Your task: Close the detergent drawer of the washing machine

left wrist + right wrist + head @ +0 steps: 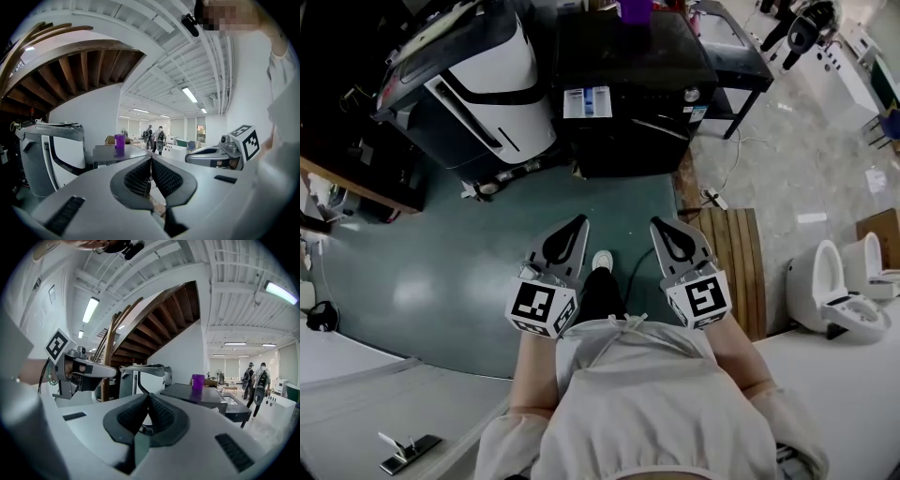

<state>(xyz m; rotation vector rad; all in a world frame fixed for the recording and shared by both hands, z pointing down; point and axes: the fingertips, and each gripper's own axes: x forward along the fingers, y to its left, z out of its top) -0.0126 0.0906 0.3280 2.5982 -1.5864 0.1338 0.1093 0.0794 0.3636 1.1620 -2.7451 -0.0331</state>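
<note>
A black washing machine stands ahead of me on the green floor, with a purple cup on its top. A white and blue detergent drawer sticks out at its front left. My left gripper and right gripper are held side by side near my body, well short of the machine. Both are shut on nothing, tips touching. The left gripper view shows the cup on the machine top; the right gripper view shows the cup and the machine. The drawer is not visible in either gripper view.
A white and black appliance leans left of the machine. A black table stands to the machine's right, with a power strip and a wooden slat panel nearer me. Two toilets sit far right. People stand far off.
</note>
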